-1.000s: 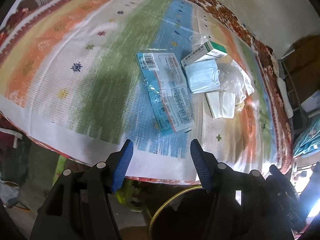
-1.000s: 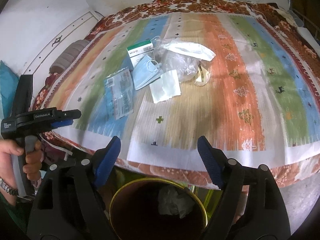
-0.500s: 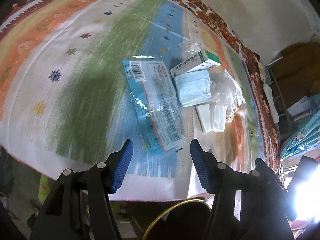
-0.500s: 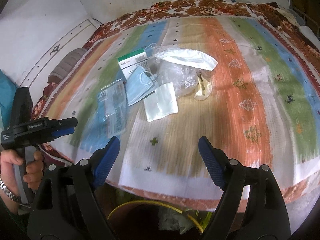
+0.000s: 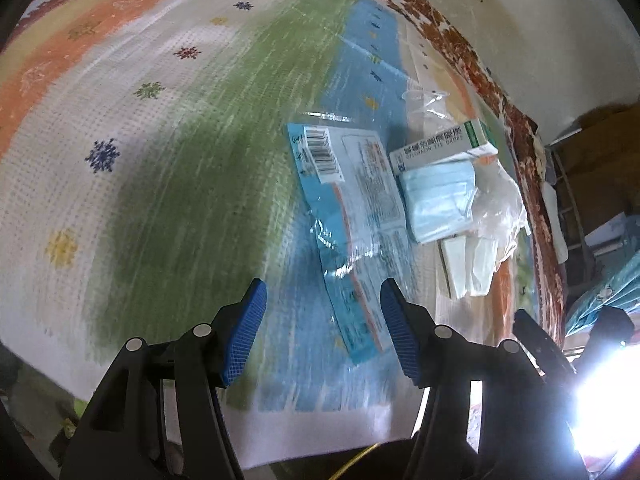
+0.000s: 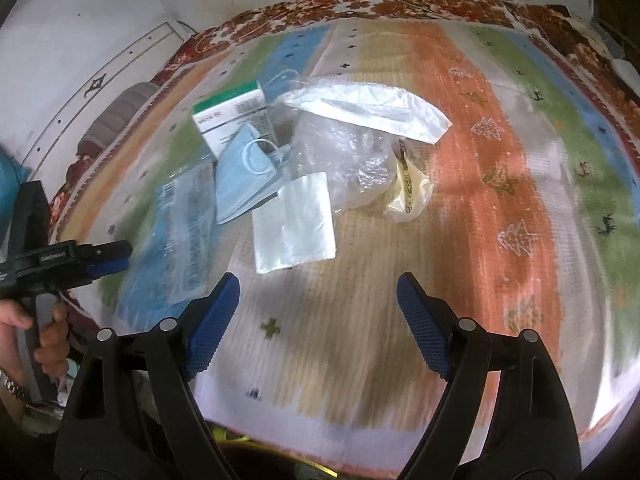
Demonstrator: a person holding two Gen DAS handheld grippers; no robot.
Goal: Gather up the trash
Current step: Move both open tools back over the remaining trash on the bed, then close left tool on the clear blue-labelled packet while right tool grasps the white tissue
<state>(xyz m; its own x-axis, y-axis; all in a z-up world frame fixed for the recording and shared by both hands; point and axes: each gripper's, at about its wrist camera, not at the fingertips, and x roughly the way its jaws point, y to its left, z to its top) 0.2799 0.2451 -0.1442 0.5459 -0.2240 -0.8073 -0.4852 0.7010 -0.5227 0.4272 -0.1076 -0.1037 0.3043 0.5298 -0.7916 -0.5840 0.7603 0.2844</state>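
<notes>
Both jaws apart and empty: left gripper [image 5: 322, 308] over blue wrapper [image 5: 352, 232], right gripper [image 6: 318, 304] wider.

**Glare and blur veil bedside litter**

A white glare [image 5: 600, 412] blots the left view's lower right corner. The face mask [image 5: 438, 200] covers part of the eye-drop box [image 5: 440, 146]. Motion smears the printed blue wrapper [image 6: 182, 232]; its text is unreadable.

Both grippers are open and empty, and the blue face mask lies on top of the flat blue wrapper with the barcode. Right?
Not quite. In the left wrist view the face mask lies beside the barcode wrapper, partly over the green-and-white box. Both grippers are open and empty.
</notes>
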